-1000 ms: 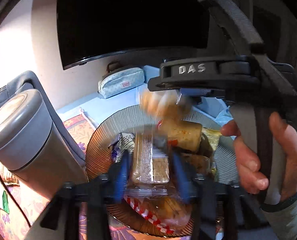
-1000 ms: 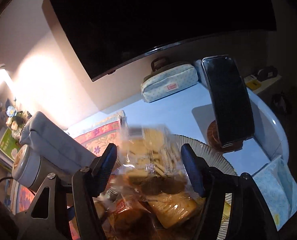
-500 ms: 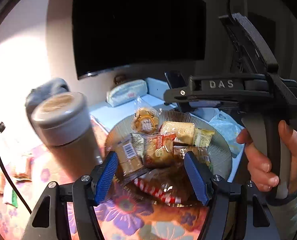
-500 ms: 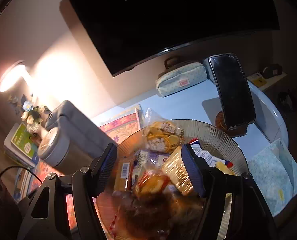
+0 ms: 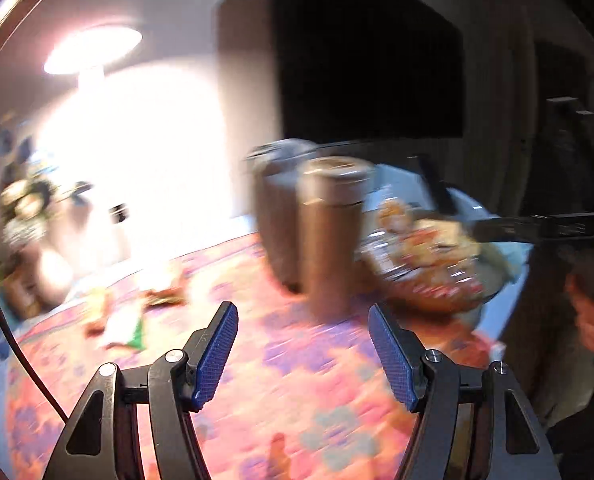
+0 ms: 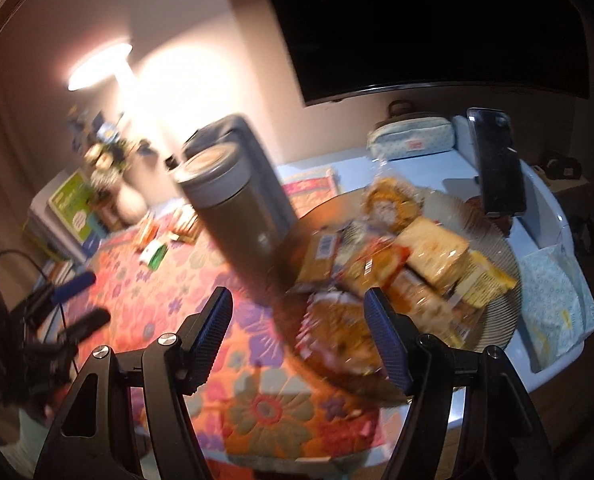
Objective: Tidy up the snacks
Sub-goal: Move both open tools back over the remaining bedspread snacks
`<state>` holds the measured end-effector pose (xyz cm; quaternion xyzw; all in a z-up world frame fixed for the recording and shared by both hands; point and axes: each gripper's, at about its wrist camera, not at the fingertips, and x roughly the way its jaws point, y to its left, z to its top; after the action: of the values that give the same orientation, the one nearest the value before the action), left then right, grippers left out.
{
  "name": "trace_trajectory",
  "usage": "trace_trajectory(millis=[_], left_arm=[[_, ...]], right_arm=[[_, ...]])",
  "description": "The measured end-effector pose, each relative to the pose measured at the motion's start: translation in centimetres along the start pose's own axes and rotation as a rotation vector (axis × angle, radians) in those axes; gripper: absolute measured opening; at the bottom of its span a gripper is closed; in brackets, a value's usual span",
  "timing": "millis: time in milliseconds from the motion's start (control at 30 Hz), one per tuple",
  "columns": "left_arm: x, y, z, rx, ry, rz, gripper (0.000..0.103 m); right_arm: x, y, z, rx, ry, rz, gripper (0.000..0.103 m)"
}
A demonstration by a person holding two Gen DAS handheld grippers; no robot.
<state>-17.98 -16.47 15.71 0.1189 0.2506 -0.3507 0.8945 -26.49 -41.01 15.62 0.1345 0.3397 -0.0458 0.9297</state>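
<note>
Counter (image 6: 257,404) under a floral cloth carries a glass plate (image 6: 497,240) of wrapped snacks (image 6: 429,256) toward its right edge, a tall grey canister (image 6: 233,216) beside it. Both the left gripper (image 5: 303,354) and right gripper (image 6: 297,338) have jaws apart, empty. Risk: with loose packets (image 6: 153,252) at the far left edge, a reach across may tip the canister.

you have a floral tablecloth (image 6: 185,280) in pink, orange and purple spread over the table. a grey lidded tumbler (image 6: 233,216) stands upright on it, with a grey case (image 6: 253,160) just behind it at twelve o'clock. at one o'clock a dark screen (image 6: 437,24) hangs on the wall; below it lies a dotted pouch (image 6: 411,142), and at its three o'clock side a black phone (image 6: 499,164) stands propped. at ten o'clock a lamp (image 6: 99,66) glows above a vase of flowers (image 6: 117,176). at four o'clock lies a pale blue patterned cloth (image 6: 557,300).
</note>
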Motion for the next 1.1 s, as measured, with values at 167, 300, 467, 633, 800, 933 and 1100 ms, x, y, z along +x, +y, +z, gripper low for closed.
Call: trace_trajectory(millis=[167,300,467,633,800,933,1100], left_arm=[[-2.8,7.3,-2.0,-0.091,-0.001,0.133,0.066],[-4.1,12.0,-3.0,-0.157,-0.01,0.189,0.066],[-4.5,15.8,-4.0,-0.182,-0.011,0.249,0.066],[-3.3,18.9,-4.7,-0.196,0.004,0.262,0.066],[0.5,23.4,-4.8,-0.281,0.059,0.219,0.066],[5.4,27.1,-4.4,-0.34,0.129,0.22,0.066],[12.4,30.6,-3.9,-0.367,0.215,0.24,0.068]], right_arm=[[1.4,6.0,0.0,-0.139,0.027,0.075,0.068],[4.2,11.1,-0.2,-0.244,0.073,0.119,0.068],[8.3,15.8,-0.3,-0.303,0.136,0.168,0.068],[12.3,18.3,0.7,-0.268,0.187,0.211,0.068],[16.7,19.6,2.4,-0.192,0.228,0.213,0.068],[20.8,21.1,3.7,-0.204,0.25,0.14,0.068],[26.2,21.9,5.5,-0.16,0.254,0.08,0.068]])
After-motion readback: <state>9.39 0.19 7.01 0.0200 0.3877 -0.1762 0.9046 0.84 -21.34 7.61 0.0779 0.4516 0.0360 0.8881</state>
